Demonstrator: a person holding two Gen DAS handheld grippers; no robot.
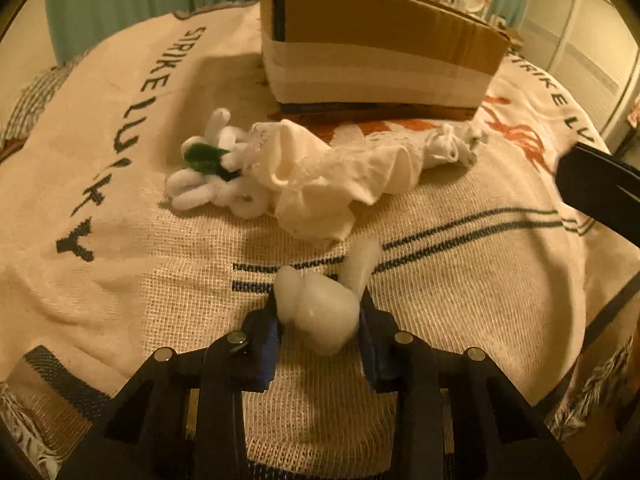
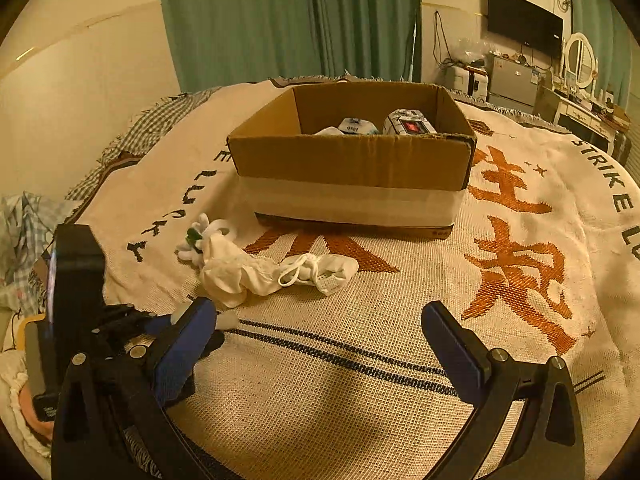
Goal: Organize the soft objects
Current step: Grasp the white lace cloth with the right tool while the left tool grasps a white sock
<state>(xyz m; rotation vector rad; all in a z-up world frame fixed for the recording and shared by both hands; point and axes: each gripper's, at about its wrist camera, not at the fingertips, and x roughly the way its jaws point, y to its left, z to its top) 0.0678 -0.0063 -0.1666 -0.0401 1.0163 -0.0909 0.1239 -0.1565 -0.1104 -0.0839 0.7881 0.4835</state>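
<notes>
Foam-like white lump (image 1: 320,306) is sitting pinched between the blue pads of my left hand-held gripper (image 1: 320,320), and I am holding it low over the woven blanket (image 1: 120,280), near its dark double stripe. One narrow end of the lump is poking forward past the fingertips. Just beyond it, crumpled white cloth (image 1: 340,172) is lying on the blanket, with a knotted white bundle (image 1: 452,146) at its right end and a fuzzy white toy with a green patch (image 1: 212,168) touching its left end. Behind that pile, near but apart from it, a cardboard box (image 2: 352,160) with a pale band around its lower half is standing open-topped; from the right wrist view I am seeing a few small wrapped packs (image 2: 406,122) lying inside it toward the back. My right hand-held gripper (image 2: 320,340) is hovering with its fingers spread wide and nothing between them, over the striped part of the blanket, with the left one showing at its lower left edge. Green curtains (image 2: 288,20) are hanging behind the box.
</notes>
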